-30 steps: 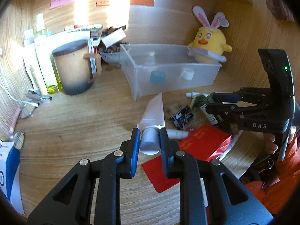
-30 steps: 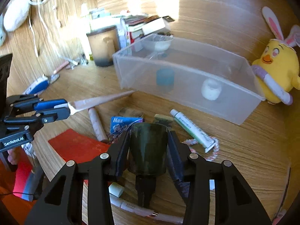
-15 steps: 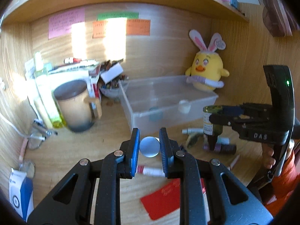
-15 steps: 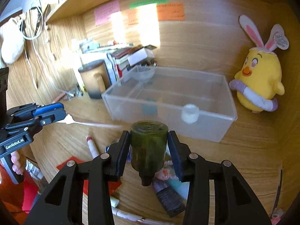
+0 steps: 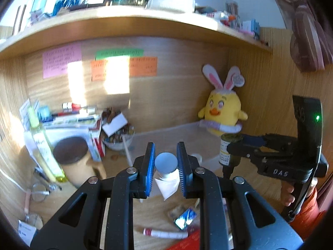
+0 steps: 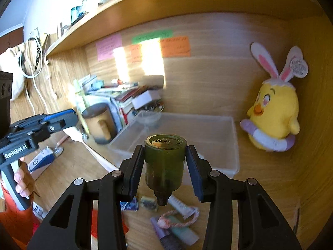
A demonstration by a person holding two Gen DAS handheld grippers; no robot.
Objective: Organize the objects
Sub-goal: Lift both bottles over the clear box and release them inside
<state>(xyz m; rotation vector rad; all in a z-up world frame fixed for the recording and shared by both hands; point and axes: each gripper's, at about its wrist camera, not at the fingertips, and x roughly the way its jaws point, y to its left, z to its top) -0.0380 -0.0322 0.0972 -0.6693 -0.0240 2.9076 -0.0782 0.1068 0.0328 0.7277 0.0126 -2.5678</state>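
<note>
both tools loaded above the clear bin

the left tool pinched a white tube by its grey cap end, the flat tail hanging down below the fingers. the right tool gripped a dark green bottle upside down, its narrow neck pointing at the tabletop. both were held up in the air, in front of the clear plastic bin that sat near the yellow chick toy. loose bits lay on the tabletop under the tools: a small tube, a blue packet, a pink cord.

the likely next step was lowering each thing into the bin. the risks, as i judged them:
- the tube was held only at the cap, so its soft body could swing and catch the bin's near wall.
- the bottle looked smooth and round between flat pads; a tilt or jolt could let it slip and drop neck first.
- the two tools were close together, so going for the bin at once could knock one against the other.
- the mug stood just left of the bin and could be bumped by a wide swing.
</note>
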